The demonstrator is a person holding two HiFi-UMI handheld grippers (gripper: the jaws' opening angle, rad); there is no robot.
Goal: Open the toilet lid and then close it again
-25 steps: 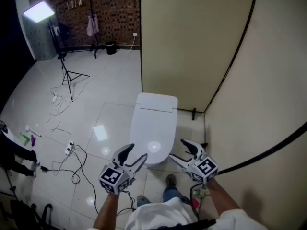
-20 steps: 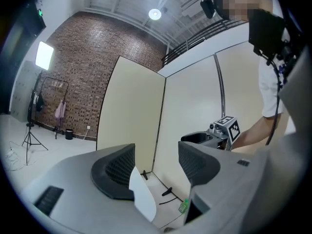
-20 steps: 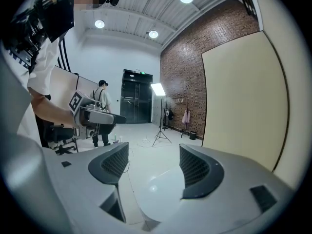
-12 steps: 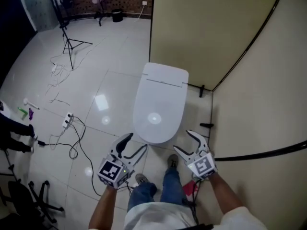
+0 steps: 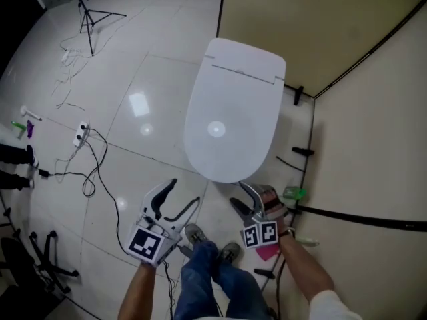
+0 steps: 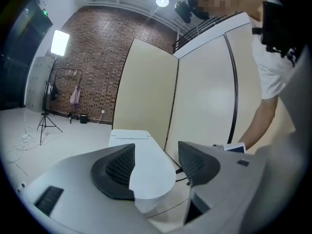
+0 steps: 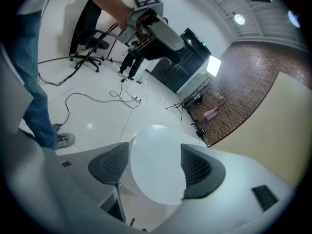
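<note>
1. While both hands hang low in front of it, the glossy white oval toilet lid [image 5: 230,119] lies flat and shut, so whatever's in the bowl is out of sight. It stands on the shiny white tiled floor [image 5: 133,65], tucked into the corner of the matte beige partition panels [image 5: 320,25].
2. Left gripper [image 5: 185,192]: jaws spread well apart, nothing in them. It's off to the left of the lid's front edge and clear of it.
3. Right gripper [image 5: 237,193]: jaws wide too, nothing clamped. Its tips are just beside the rounded front rim of the lid, and I can't tell if they touch it.
4. Only the head view gives you the floor clutter: a white power strip [image 5: 80,135] off to the left, a grey sneaker [image 5: 195,233] between the two grippers, and a small green thing [image 5: 292,193] by the partition's foot.
5. Only the left gripper view gives the room behind the toilet: a dark red brick wall [image 6: 92,67], a bright panel light [image 6: 59,42], a pink garment [image 6: 74,95] on a rack and a little black bin [image 6: 84,117], too small to see into. It also shows the dark ribbed pads [image 6: 117,167] up close.
6. Right gripper view: the smooth lid fills the gap between its pads. Up top there's the left gripper in the other hand, plus a black swivel chair [image 7: 92,45].
</note>
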